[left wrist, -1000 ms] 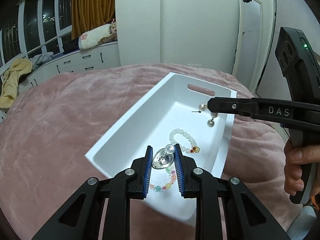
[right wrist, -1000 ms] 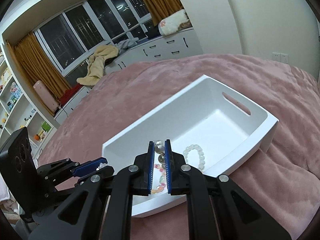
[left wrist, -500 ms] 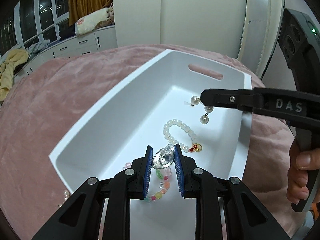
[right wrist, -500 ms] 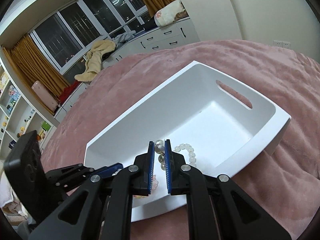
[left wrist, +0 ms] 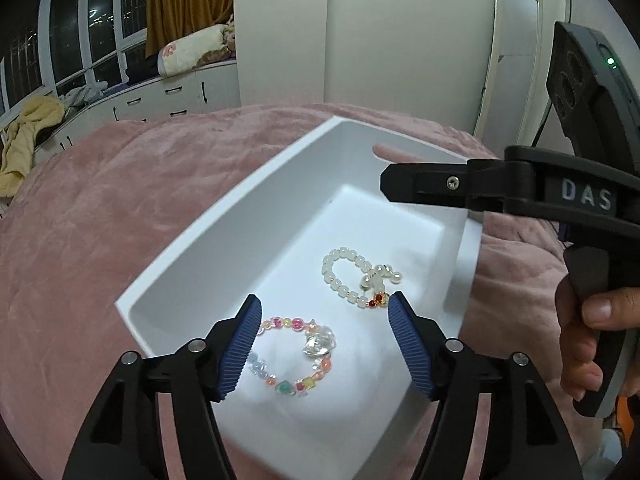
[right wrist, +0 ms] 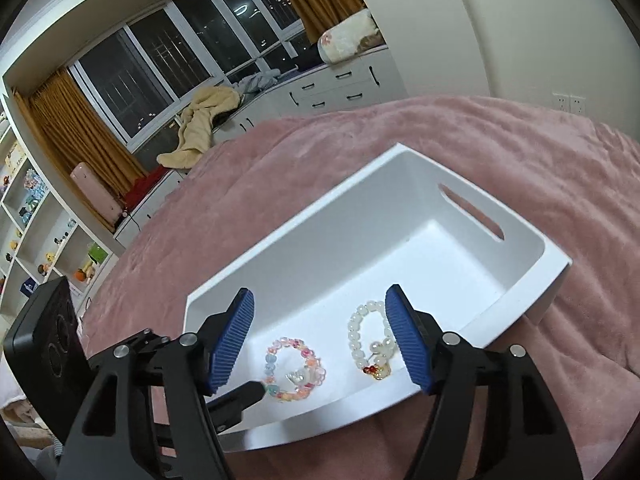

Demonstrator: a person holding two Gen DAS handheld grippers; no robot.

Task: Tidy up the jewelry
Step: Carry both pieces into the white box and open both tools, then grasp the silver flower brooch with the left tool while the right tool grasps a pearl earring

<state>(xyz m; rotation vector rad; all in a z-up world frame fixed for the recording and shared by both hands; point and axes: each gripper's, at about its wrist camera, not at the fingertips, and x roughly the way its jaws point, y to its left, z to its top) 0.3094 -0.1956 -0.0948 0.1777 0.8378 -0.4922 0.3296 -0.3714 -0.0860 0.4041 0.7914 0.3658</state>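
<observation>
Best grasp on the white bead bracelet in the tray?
Grip the round white bead bracelet across its bare far arc, coming straight down: it lies flat in the white plastic tray, pearl earrings overlap the near end, and the tray wall blocks sideways entry.

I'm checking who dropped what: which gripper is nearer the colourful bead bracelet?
Left. The left gripper hangs open right over the colourful bead bracelet in the white bin; the right gripper, also open, sits toward the white bead bracelet.
</observation>
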